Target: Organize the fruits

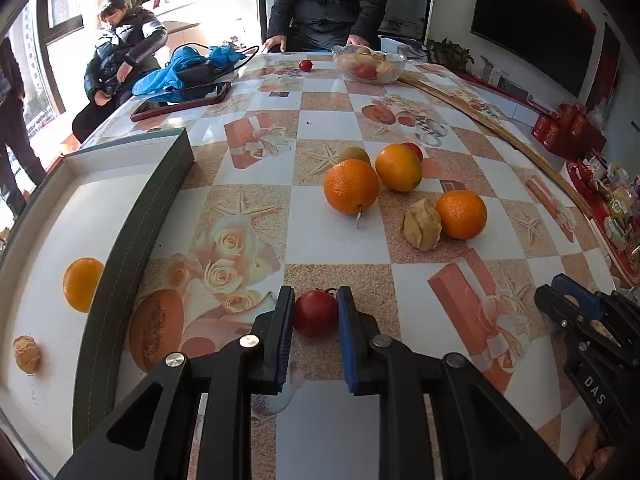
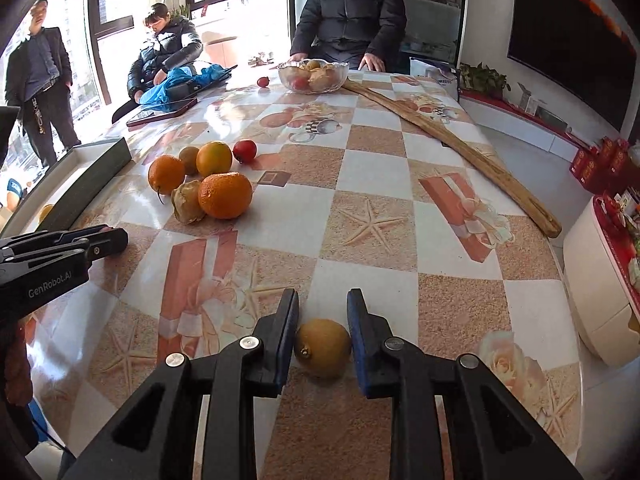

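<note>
Patterned table (image 1: 340, 128); tray (image 1: 132, 216) with orange (image 1: 82, 284), walnut (image 1: 27, 354); left hand-held gripper (image 1: 316, 312) clamping tomato (image 1: 316, 314), right hand-held gripper (image 2: 323, 344) clamping kiwi (image 2: 323, 348).

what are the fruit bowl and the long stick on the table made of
Fruit bowl: looks like clear glass, glossy; the fruit inside shows through its wall.
Long stick: looks like bare wood, matte tan with darker streaks.

I read "GenRobot.AI" in white on the left gripper (image 2: 106, 238) body | "DAS" in white on the right gripper (image 1: 568, 300) body | nothing else legible to me
</note>
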Action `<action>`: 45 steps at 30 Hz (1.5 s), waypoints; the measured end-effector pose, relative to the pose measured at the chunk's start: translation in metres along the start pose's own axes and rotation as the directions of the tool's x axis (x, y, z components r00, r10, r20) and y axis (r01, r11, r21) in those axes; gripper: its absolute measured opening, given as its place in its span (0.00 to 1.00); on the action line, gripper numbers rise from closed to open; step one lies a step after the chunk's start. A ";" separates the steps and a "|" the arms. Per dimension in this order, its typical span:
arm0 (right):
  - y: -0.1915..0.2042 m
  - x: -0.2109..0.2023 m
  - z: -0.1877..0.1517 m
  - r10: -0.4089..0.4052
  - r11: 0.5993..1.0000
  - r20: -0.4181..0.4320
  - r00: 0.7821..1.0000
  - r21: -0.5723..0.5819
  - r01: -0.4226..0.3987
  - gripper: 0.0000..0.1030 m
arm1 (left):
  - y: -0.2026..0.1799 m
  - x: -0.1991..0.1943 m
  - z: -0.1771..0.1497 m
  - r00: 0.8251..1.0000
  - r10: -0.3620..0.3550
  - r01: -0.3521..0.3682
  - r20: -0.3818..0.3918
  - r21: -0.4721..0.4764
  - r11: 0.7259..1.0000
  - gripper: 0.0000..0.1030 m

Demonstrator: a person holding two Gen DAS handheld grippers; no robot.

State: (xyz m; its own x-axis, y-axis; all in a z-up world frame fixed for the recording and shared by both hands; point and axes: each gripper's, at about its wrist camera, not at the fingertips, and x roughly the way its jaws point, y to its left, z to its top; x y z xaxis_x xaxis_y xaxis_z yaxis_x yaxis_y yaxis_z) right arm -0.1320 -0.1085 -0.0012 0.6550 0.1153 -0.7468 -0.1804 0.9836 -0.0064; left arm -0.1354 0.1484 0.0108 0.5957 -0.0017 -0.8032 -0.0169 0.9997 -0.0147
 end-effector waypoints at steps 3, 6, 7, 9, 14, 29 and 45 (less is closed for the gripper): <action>0.000 0.000 0.000 0.000 1.000 0.000 1.000 0.000 0.000 0.26 | -0.001 -0.004 -0.007 0.999 0.027 -0.027 0.017 0.012 1.000 0.22; 0.000 0.000 0.000 -0.001 1.000 0.000 1.000 0.000 0.001 0.26 | -0.002 -0.005 -0.008 0.999 0.035 -0.035 0.016 0.015 0.999 0.22; 0.000 0.000 0.000 -0.002 1.000 0.000 1.000 -0.001 0.002 0.26 | -0.002 -0.004 -0.008 0.999 0.035 -0.036 0.013 0.013 0.999 0.22; 0.000 0.000 0.000 -0.004 1.000 0.000 1.000 -0.002 0.004 0.26 | -0.001 -0.004 -0.008 0.999 0.033 -0.033 0.009 0.009 0.999 0.22; 0.001 0.000 0.000 -0.004 1.000 0.000 1.000 -0.003 0.004 0.26 | -0.001 -0.005 -0.008 0.999 0.032 -0.032 0.009 0.008 0.999 0.22; -0.005 -0.002 0.003 0.035 0.999 -0.038 0.999 0.014 -0.034 0.26 | 0.003 -0.007 -0.007 1.000 0.005 -0.005 -0.019 0.006 1.000 0.23; -0.018 -0.019 0.002 0.128 0.986 -0.084 0.988 0.115 -0.118 0.26 | 0.025 -0.026 -0.019 0.997 -0.074 0.072 -0.032 -0.051 0.996 0.23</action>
State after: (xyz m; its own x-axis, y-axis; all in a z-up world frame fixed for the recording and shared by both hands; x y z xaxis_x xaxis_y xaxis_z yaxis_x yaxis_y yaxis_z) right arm -0.1398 -0.1283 0.0138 0.5621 0.2281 -0.7950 -0.1709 0.9725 0.1582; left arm -0.1666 0.1734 0.0205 0.5693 -0.0763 -0.8186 -0.0150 0.9946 -0.1031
